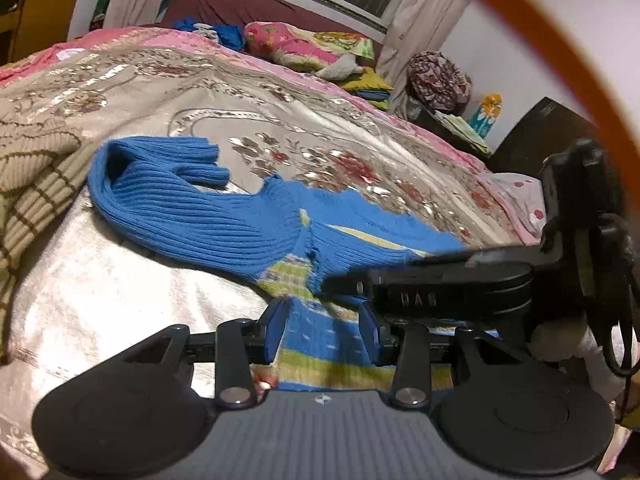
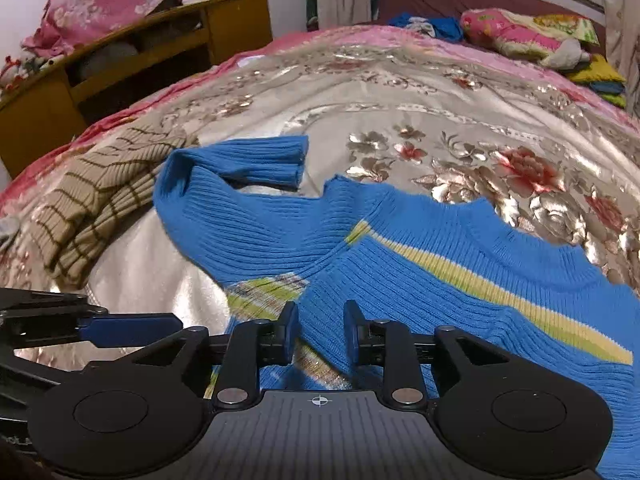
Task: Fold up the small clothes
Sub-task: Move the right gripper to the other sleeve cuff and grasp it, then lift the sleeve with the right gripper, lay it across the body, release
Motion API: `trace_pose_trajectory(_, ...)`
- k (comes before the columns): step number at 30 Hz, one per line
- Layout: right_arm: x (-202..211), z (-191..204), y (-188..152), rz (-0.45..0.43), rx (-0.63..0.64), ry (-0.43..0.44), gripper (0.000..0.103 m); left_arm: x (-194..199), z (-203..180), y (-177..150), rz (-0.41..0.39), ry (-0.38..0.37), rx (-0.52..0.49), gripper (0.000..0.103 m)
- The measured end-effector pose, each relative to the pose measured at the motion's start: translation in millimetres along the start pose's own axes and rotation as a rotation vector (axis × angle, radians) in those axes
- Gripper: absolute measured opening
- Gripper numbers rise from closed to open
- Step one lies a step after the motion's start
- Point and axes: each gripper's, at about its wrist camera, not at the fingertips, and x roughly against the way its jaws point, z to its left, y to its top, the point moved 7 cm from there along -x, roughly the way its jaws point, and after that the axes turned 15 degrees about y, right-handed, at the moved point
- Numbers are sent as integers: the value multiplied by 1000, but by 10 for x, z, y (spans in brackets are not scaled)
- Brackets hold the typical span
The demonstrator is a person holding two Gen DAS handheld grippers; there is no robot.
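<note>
blue sweater on bedspread, tongs astride

— Where are my grippers?
— Both tilt down over the blue sweater, side by side at its near edge. My left gripper pinches a bunch of knit.
— And the right?
— My right gripper straddles a fold, jaws partly apart, pads looking slack.
</note>
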Motion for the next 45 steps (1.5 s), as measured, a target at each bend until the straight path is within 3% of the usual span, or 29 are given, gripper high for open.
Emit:
trace_pose_trajectory(3, -99, -86, -40, 49, -89, 47, 25, 10, 77, 47, -10, 15, 16, 46)
trace_pose_trajectory(7, 4, -108, 96, 5, -134, 70, 26, 10, 206, 156, -59, 80, 12, 46)
trace_pose_trajectory(11, -17, -40, 445, -50, -159, 103, 26, -60, 373, 282, -87, 132, 47, 46)
trace_pose_trajectory(18, -553, -20, 869, -58, -313, 182, 27, -252, 610, 394, -113, 238, 52, 46)
trace_pose_trajectory(26, -1014, -188, 948, -78, -560, 250, 27, -333, 614, 365, -95, 221, 26, 46)
trace_pose_trajectory(32, -1118, -270, 914, -115, -674, 254, 36, -310, 596, 332, -96, 218, 19, 46)
trace_pose_trajectory(41, -1198, -286, 965, -166, -730, 246, 41, -302, 594, 279, -80, 215, 19, 46)
trace_pose_trajectory(45, -1221, -262, 983, -170, -702, 196, 32, -289, 598, 268, -78, 214, 23, 46)
